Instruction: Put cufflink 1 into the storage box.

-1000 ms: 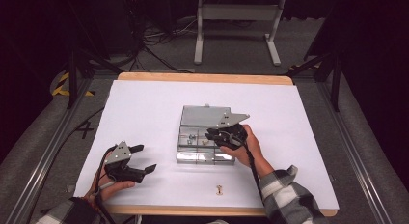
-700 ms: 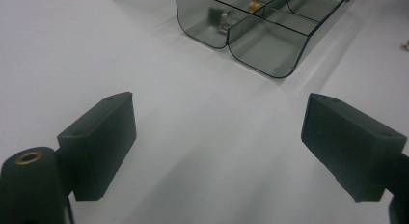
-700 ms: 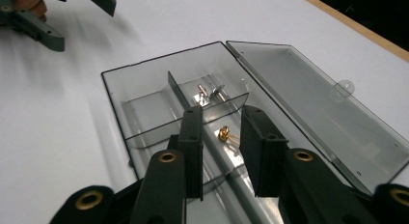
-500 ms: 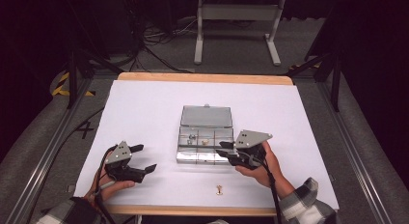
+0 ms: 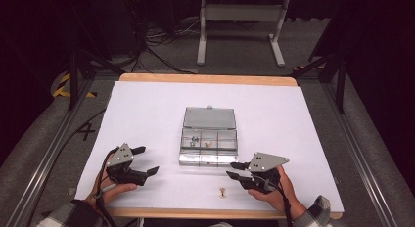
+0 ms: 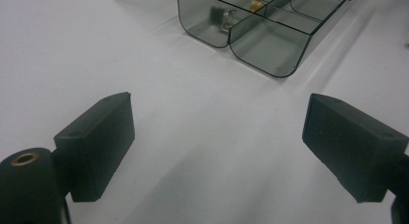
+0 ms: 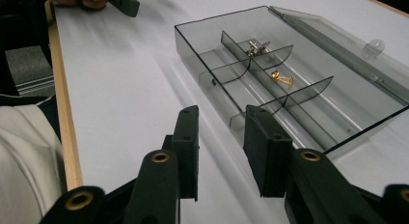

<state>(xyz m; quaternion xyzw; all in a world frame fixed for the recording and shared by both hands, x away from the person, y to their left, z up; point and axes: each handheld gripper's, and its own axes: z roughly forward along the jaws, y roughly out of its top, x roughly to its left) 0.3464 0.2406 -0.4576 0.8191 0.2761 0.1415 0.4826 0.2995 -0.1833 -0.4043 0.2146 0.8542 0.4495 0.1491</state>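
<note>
A clear grey compartment box (image 5: 188,160) lies mid-table with its lid (image 5: 209,118) folded back. A silver cufflink (image 7: 255,47) and a gold cufflink (image 7: 282,78) rest in separate compartments. Another small gold piece (image 5: 222,192) lies on the white table near the front edge. My right gripper (image 5: 233,170) hovers just off the box's front right corner, pointing left. Its jaws have just been opening and stand partly open with nothing between them (image 7: 224,137). My left gripper (image 5: 147,160) rests at the front left, wide open and empty (image 6: 217,137), facing the box (image 6: 260,45).
The white table top (image 5: 147,114) has a wooden rim (image 5: 205,79) at the back and front. A metal stand (image 5: 240,21) and cables sit on the floor behind. Dark frame rails run along both sides.
My right gripper has pulled back from over the box to the front right of the table, and its jaws stand wider. The left gripper has stayed put.
</note>
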